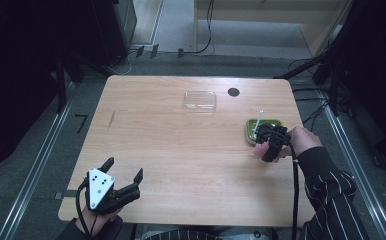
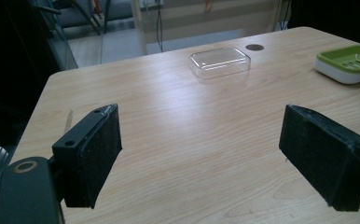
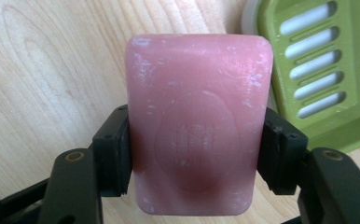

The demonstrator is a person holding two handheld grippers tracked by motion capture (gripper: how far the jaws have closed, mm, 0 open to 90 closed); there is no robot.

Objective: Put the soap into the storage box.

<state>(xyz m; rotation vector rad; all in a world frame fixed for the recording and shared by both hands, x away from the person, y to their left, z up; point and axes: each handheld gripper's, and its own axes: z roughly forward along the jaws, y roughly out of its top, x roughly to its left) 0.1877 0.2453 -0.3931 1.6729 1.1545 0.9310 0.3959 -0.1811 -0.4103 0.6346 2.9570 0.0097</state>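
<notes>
A pink bar of soap [image 3: 199,93] with a stamped oval is clamped by its long sides between the jaws of my right gripper [image 3: 197,133], which is shut on it. It hangs just above the wooden table, beside a green slotted soap dish [image 3: 327,70] on a white base. In the high view the right gripper [image 1: 268,147] sits at the near-left edge of the soap dish [image 1: 276,122], at the table's right side. My left gripper [image 1: 125,166] rests at the front left corner, jaws wide open with nothing between them [image 2: 201,154].
A clear plastic lid [image 1: 200,100] lies at the back middle of the table [image 1: 181,145], with a round black cable hole [image 1: 233,92] to its right. Both also appear in the left gripper view: the lid [image 2: 220,60] and the hole [image 2: 254,47]. Cables run across the floor behind.
</notes>
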